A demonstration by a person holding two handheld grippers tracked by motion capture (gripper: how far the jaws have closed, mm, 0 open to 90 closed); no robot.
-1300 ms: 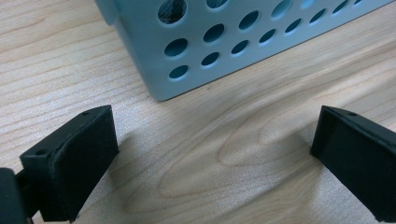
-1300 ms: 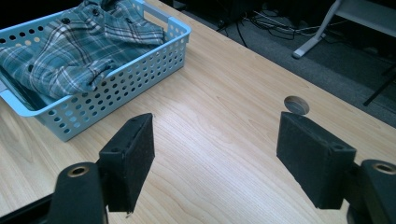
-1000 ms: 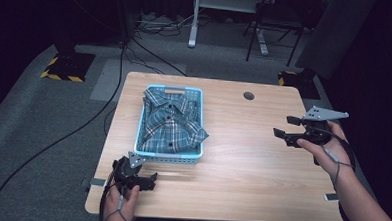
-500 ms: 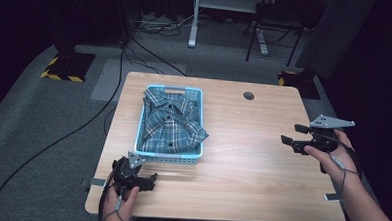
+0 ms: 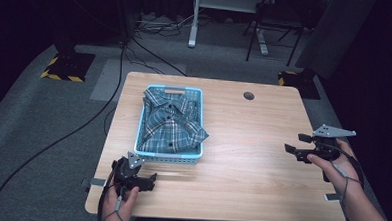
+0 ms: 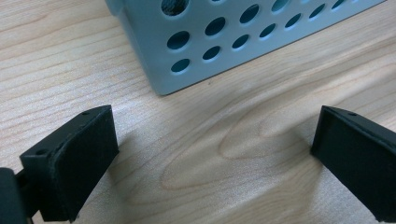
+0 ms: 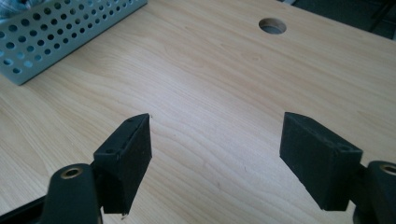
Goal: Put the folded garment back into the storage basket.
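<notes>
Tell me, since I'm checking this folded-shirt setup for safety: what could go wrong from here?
The plaid shirt bulges over the light blue perforated plastic basket rim on one side, so it may spill or snag if grabbed there. The left gripper sits open close to the basket's corner; a forward push could shove the basket. The right gripper, open, hangs near the wooden table edge.

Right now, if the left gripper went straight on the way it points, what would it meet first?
Probably the basket: the left gripper, jaws open and empty, points over bare table at its perforated near corner. It tilts downward, so it might graze the wood first; depth is unclear.
</notes>
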